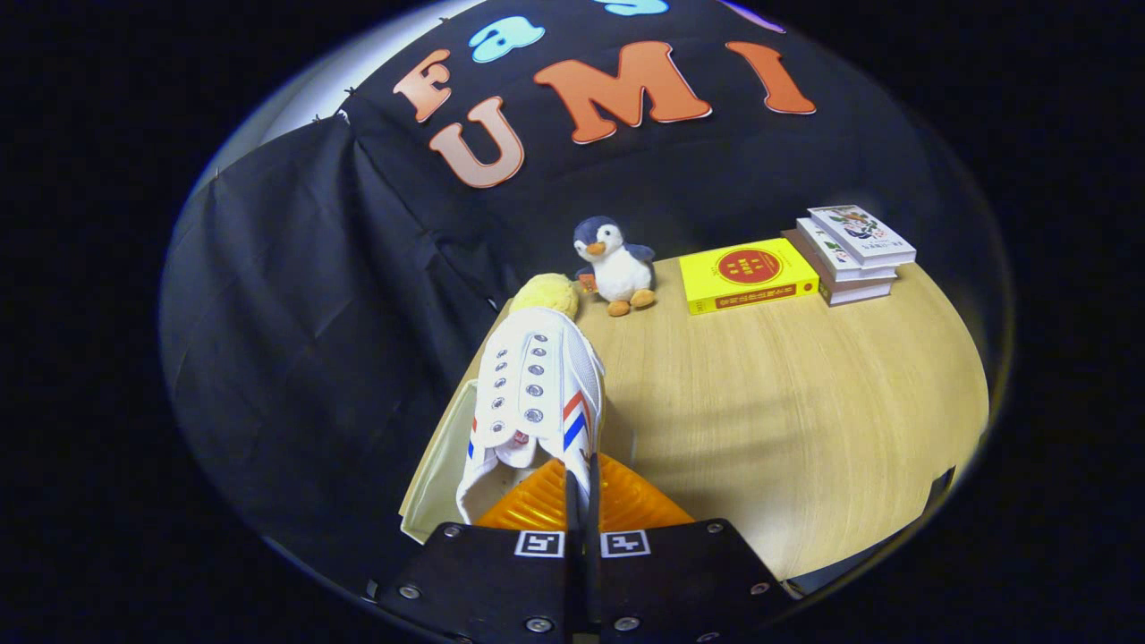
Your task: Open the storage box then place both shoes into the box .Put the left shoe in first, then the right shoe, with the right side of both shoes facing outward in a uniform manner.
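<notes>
Gripper [580, 501]: fingers clenched on the collar edge of a white canvas shoe with red-and-blue stripes [535, 394], carried over a pale open storage box [438, 474] at the table edge, apparently for lowering inside.

White shoe [537, 394] pinched between fingers [581, 487], over box [438, 474]

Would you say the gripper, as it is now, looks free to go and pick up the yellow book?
Probably not yet: the gripper is shut on the white shoe, so it is occupied. Otherwise the wooden table ahead lies bare up to the yellow book.
</notes>
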Tool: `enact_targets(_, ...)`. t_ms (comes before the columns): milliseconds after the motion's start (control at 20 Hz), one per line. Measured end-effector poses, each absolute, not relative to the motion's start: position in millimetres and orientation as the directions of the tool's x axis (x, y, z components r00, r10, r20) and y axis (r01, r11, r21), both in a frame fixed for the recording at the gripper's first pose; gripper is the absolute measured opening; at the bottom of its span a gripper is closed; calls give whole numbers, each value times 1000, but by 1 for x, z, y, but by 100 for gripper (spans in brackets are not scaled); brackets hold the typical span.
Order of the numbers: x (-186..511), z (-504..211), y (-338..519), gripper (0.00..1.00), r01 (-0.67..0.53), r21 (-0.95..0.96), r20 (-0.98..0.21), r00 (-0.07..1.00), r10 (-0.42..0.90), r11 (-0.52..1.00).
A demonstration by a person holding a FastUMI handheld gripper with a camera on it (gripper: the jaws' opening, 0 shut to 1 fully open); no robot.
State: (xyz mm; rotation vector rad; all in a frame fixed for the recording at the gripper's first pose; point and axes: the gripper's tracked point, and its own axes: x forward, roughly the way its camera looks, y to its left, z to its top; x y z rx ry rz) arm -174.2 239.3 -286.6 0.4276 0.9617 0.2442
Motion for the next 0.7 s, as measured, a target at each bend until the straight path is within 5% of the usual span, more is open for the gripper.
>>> enact_targets(450, -190, -322, 298, 1, -4, 418, -830, 406, 383, 909)
enact_targets(600, -196, -326, 321, 14, -17, 473, -823, 349, 449, 881)
enact_targets(700, -184, -301, 335, 25, -22, 566, -749, 403, 526, 824)
